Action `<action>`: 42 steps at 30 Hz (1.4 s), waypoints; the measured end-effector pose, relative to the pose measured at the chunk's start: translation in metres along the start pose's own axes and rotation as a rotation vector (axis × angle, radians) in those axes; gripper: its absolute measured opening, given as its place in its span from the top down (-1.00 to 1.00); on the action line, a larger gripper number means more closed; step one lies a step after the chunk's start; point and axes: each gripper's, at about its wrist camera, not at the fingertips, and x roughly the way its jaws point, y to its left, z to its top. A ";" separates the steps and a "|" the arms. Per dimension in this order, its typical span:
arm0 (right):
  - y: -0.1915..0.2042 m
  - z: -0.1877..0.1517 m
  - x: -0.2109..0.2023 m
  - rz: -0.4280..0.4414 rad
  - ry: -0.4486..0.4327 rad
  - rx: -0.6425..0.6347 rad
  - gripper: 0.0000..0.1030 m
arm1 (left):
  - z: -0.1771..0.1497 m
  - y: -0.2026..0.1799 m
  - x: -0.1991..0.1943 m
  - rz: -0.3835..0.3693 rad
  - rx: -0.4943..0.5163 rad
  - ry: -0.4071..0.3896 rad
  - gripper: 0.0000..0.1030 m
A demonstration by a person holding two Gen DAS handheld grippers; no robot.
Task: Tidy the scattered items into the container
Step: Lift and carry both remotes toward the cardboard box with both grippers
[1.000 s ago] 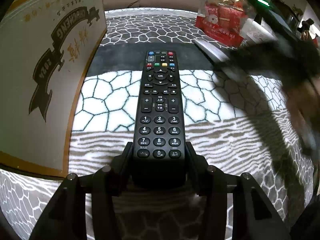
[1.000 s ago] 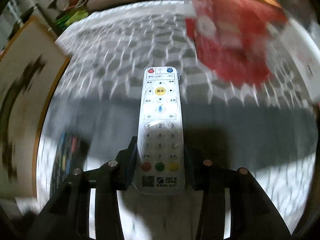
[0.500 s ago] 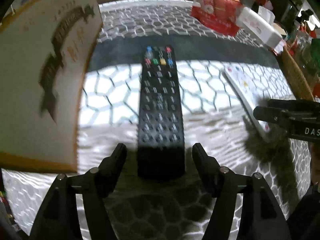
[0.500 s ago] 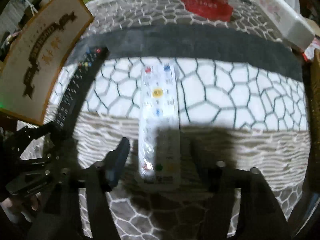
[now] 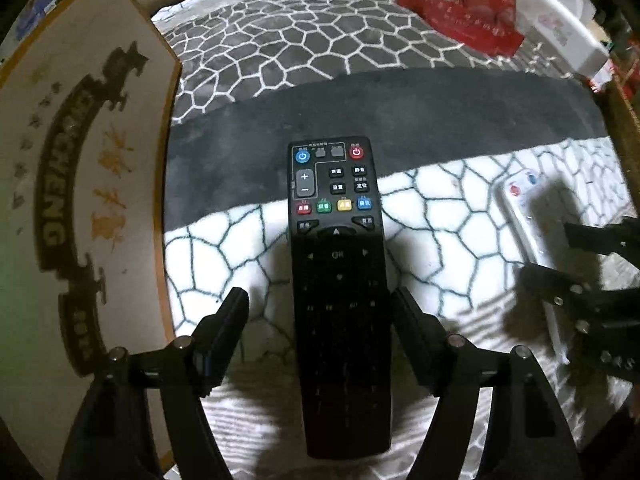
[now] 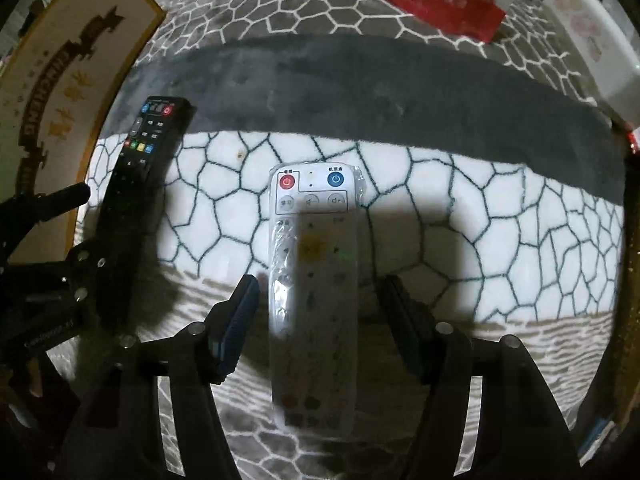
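Observation:
A black remote lies flat on the patterned blanket, between the spread fingers of my left gripper, which is open and not touching it. A white remote in clear wrap lies flat between the spread fingers of my right gripper, also open. The black remote also shows at the left in the right wrist view, and the white remote at the right in the left wrist view. A wicker basket rim shows at the right edge.
A cream box with dark lettering stands along the left. A red snack bag and a white box lie at the back right. The blanket has white, grey and dark bands.
Both grippers opened and let go of their remotes, which now lie on the blanket. Both grippers have risen and drawn back a little.

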 end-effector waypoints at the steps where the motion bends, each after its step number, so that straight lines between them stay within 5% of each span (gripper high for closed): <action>1: 0.000 0.000 0.000 -0.002 -0.002 0.002 -0.17 | 0.000 -0.001 0.003 0.003 0.001 0.005 -0.44; 4: 0.002 -0.002 -0.002 -0.025 -0.014 -0.011 0.15 | -0.006 -0.002 0.007 -0.014 -0.016 -0.007 -0.31; 6: 0.004 -0.003 -0.003 -0.014 -0.018 -0.011 0.22 | -0.009 -0.002 0.006 -0.060 -0.036 -0.005 0.04; 24: 0.020 -0.014 -0.052 -0.024 -0.141 0.019 0.23 | -0.043 0.006 -0.023 -0.077 -0.116 -0.054 0.05; 42: 0.083 -0.011 -0.161 -0.004 -0.356 -0.025 0.23 | -0.041 0.040 -0.150 -0.033 -0.138 -0.293 0.05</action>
